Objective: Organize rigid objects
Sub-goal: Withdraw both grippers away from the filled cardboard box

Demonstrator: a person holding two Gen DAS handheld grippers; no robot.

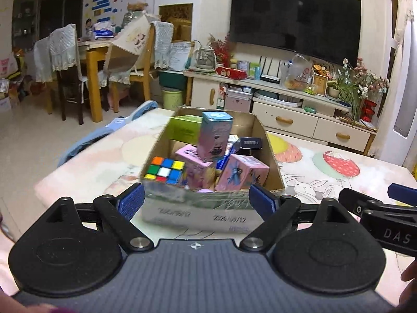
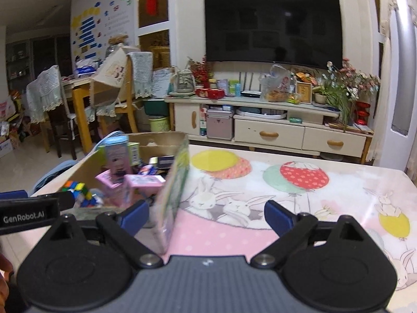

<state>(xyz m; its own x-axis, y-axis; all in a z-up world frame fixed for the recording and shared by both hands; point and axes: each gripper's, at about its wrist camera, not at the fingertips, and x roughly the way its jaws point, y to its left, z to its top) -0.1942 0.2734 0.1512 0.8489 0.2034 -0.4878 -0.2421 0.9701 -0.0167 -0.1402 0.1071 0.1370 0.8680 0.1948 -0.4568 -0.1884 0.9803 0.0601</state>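
Observation:
An open cardboard box [image 1: 198, 214] stands on the table with the bunny-print cloth [image 1: 325, 180]. Inside lie a Rubik's cube [image 1: 164, 170], two pink cartons [image 1: 242, 173], a taller pink and blue carton [image 1: 215, 135], a green box [image 1: 185, 127] and a small black box [image 1: 250, 143]. My left gripper [image 1: 196, 200] is open wide just in front of the box's near wall, and the box looks blurred against it. My right gripper [image 2: 206, 214] is open, with the box's right wall [image 2: 174, 195] standing close to its left pad and bare cloth ahead.
Each view catches the other gripper at its edge. A blue garment [image 1: 104, 135] hangs off the table's far left side. Beyond the table are a cream TV stand [image 2: 268, 130], a wall TV [image 2: 273, 26] and a wooden dining table with chairs [image 1: 96, 60].

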